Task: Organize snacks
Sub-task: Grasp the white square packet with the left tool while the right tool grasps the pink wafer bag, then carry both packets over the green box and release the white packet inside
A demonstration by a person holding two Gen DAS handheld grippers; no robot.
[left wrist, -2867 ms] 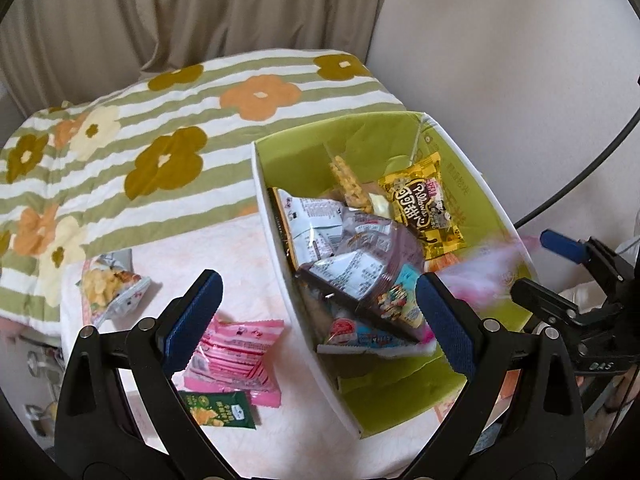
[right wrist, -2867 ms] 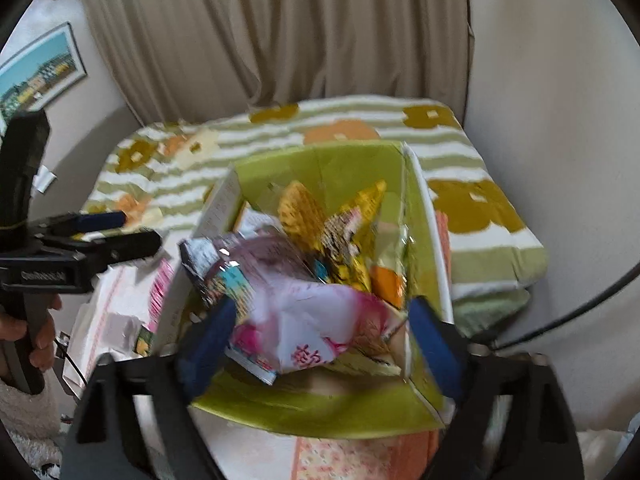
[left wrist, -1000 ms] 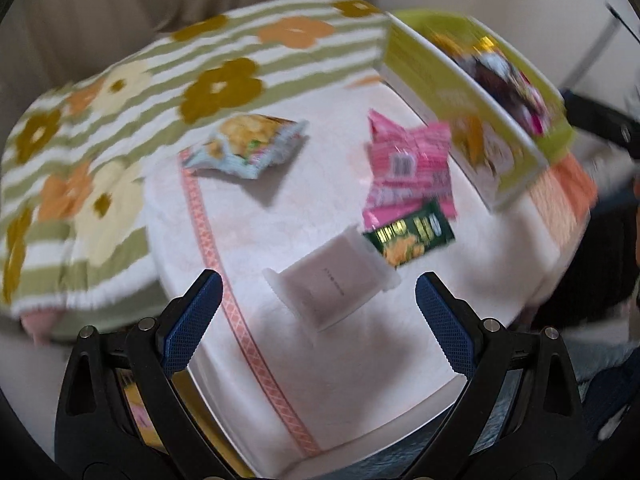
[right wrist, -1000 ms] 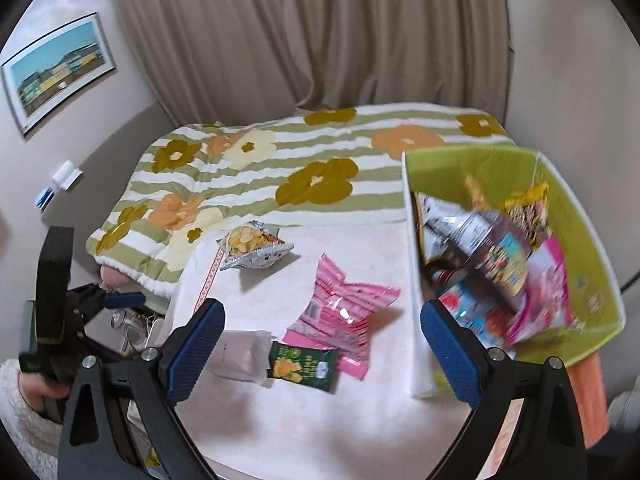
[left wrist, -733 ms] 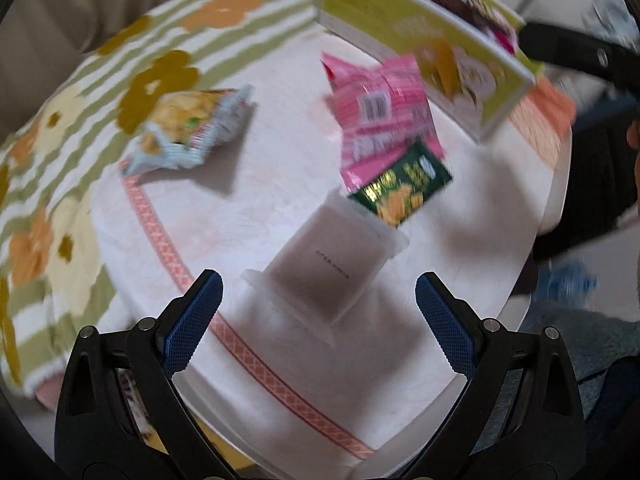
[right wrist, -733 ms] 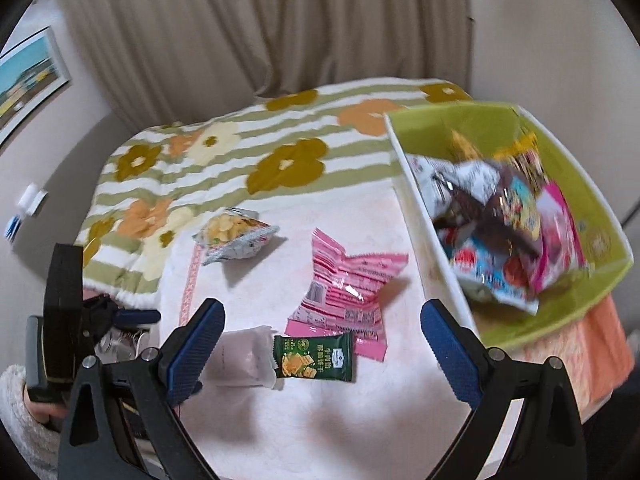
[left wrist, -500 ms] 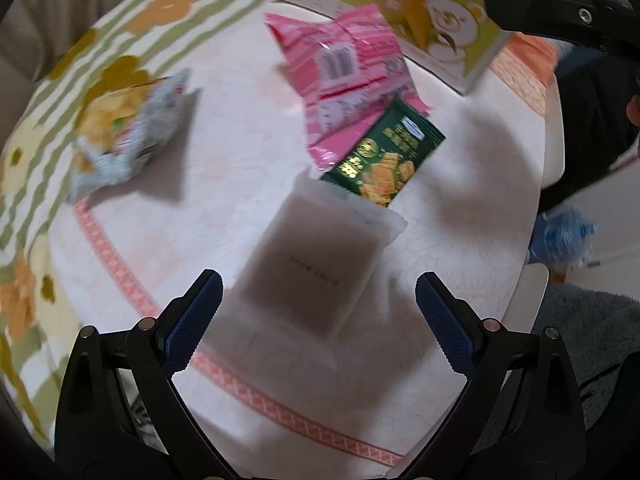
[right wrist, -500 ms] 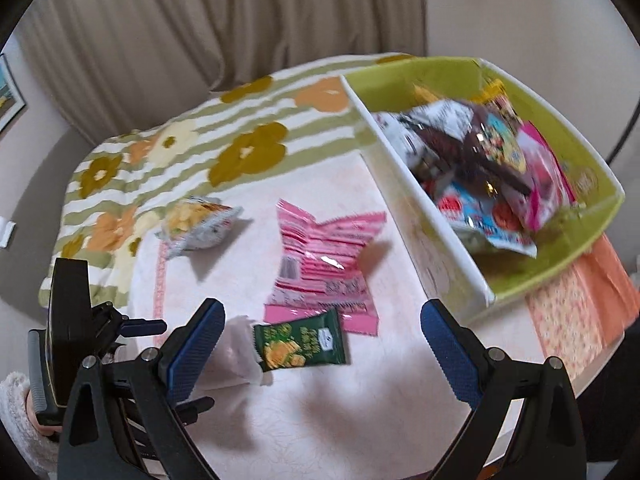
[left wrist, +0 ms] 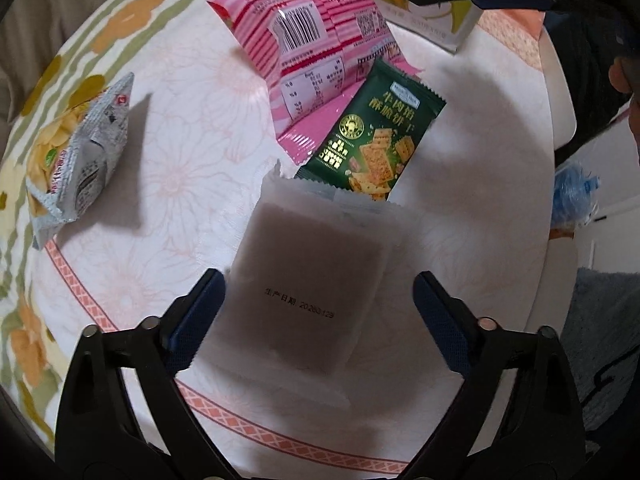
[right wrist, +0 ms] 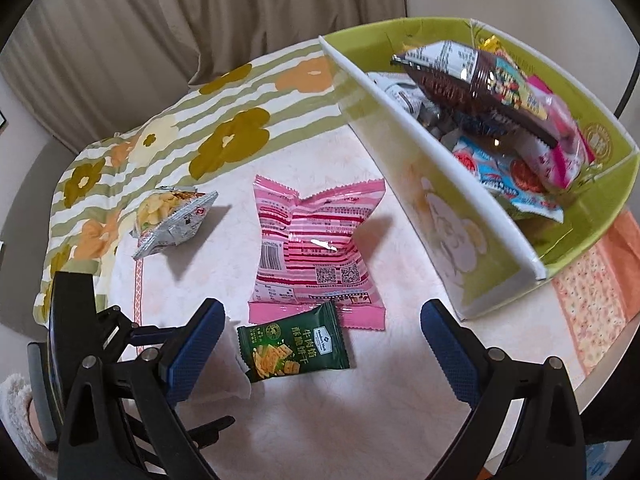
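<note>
Left gripper (left wrist: pixel 316 316) straddles the white packet (left wrist: pixel 308 280); right gripper (right wrist: pixel 322 344) hangs open above the green packet (right wrist: pixel 294 344).

The left jaws have just been closing with the white packet between them; the pads are not yet pressing it, and its top edge tucks under the green packet (left wrist: pixel 374 132). The right jaws stand wide and empty. The left view shows the packet's printed date and the pink bag (left wrist: pixel 316 52) up close; only the right view shows inside the green box (right wrist: pixel 500 240), piled with snacks, and the chip bag (right wrist: pixel 170 216) beside the floral quilt (right wrist: pixel 224 132).
</note>
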